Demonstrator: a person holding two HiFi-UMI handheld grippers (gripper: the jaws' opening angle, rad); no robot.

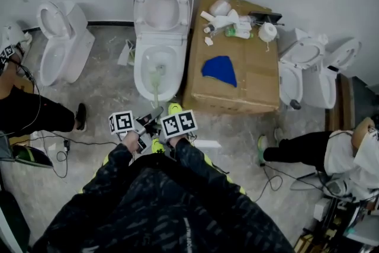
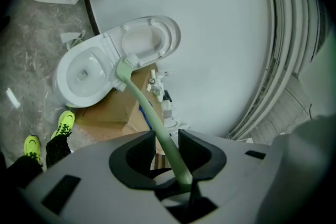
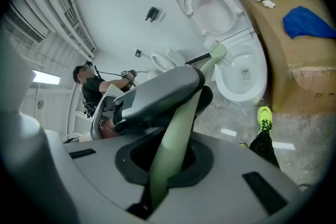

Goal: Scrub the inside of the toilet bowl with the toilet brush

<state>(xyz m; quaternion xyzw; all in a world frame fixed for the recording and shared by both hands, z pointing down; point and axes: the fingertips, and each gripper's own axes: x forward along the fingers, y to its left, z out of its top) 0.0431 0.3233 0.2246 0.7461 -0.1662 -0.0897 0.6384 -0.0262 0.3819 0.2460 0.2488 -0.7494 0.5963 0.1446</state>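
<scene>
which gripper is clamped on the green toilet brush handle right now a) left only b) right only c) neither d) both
D: the toilet brush handle runs pinched between the left gripper jaws, and the right gripper jaws close on it too.

Left tongs (image 2: 166, 140), right tongs (image 3: 170, 162) side by side, both clamped on toilet brush (image 2: 153, 116).
</scene>
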